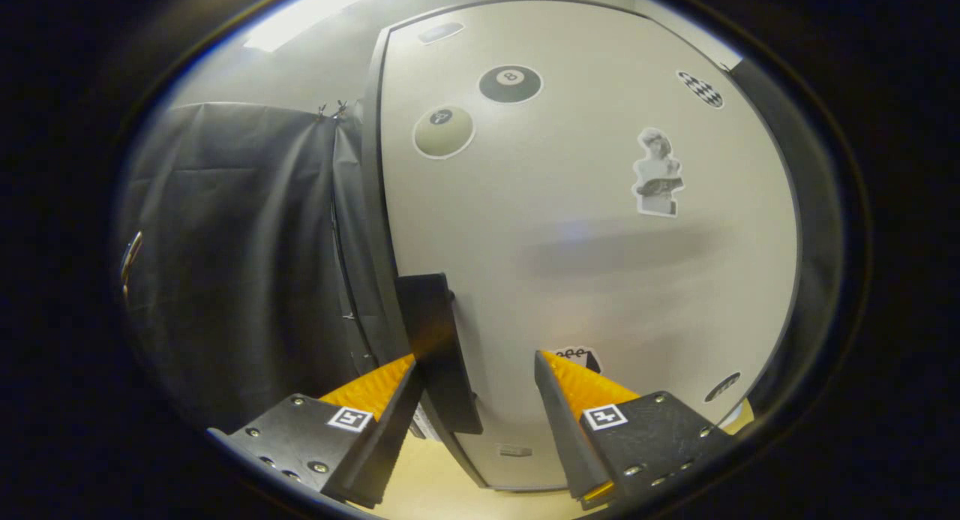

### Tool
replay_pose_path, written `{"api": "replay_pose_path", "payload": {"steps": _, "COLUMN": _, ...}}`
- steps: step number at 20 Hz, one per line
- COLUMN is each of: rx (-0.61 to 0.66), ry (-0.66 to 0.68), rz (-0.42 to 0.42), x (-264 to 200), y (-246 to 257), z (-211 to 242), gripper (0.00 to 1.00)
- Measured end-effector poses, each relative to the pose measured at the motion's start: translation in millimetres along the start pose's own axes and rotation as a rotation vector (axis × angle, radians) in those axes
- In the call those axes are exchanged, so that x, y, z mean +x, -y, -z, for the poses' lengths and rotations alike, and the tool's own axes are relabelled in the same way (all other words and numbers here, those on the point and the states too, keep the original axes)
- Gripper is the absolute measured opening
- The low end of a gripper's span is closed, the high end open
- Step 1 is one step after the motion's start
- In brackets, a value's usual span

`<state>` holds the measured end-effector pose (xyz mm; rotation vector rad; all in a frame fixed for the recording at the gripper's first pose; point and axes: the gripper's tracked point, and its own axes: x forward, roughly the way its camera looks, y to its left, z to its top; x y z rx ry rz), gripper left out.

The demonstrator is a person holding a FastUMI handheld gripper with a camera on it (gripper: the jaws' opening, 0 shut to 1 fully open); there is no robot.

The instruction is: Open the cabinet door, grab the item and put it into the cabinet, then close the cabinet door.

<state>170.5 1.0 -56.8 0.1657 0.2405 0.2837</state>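
Facing: the cabinet door (585,265) fills the space just ahead of the gripper (480,370), pale grey and covered in stickers.
Gripper: spread wide and released, grasping nothing; the dark handle (435,347) at the door's left edge stands between the fingers, close against the left one, with the right finger well clear of it.
Door: looks shut or very nearly so, its left edge lying along a dark frame strip; whether a gap has opened there I cannot tell.
Task progress: judged to be at the very start, with the door-opening step in hand and the handle lined up but not yet gripped.
Left to do: pull the door open, fetch the item, place it inside the cabinet, close the door.
Item: nothing here can be picked out as the thing to be stored.
Stickers: two billiard balls (510,83) near the top, a bust figure (658,173) to the right, a chequered oval beyond it.
Bench: a light wooden surface (442,490) under the cabinet's foot, bare where it shows.
Room: black cloth wall (240,265) left of the cabinet, a bright ceiling light above.
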Motion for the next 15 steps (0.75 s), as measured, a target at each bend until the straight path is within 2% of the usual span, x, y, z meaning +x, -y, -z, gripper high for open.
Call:
{"api": "replay_pose_path", "payload": {"steps": 7, "rx": -0.003, "ry": 0.007, "rz": 0.015, "x": 6.7, "y": 7.6, "z": -2.0, "gripper": 0.87}}
{"api": "replay_pose_path", "payload": {"steps": 10, "rx": -0.006, "ry": 0.078, "rz": 0.004, "x": 4.8, "y": 13.5, "z": -22.6, "gripper": 0.88}}
{"api": "replay_pose_path", "payload": {"steps": 13, "rx": -0.016, "ry": 0.165, "rz": 0.052, "x": -0.2, "y": 38.9, "z": -57.2, "gripper": 0.88}}
{"api": "replay_pose_path", "payload": {"steps": 15, "rx": -0.033, "ry": 0.198, "rz": 0.109, "x": -17.3, "y": 73.9, "z": -75.5, "gripper": 0.88}}
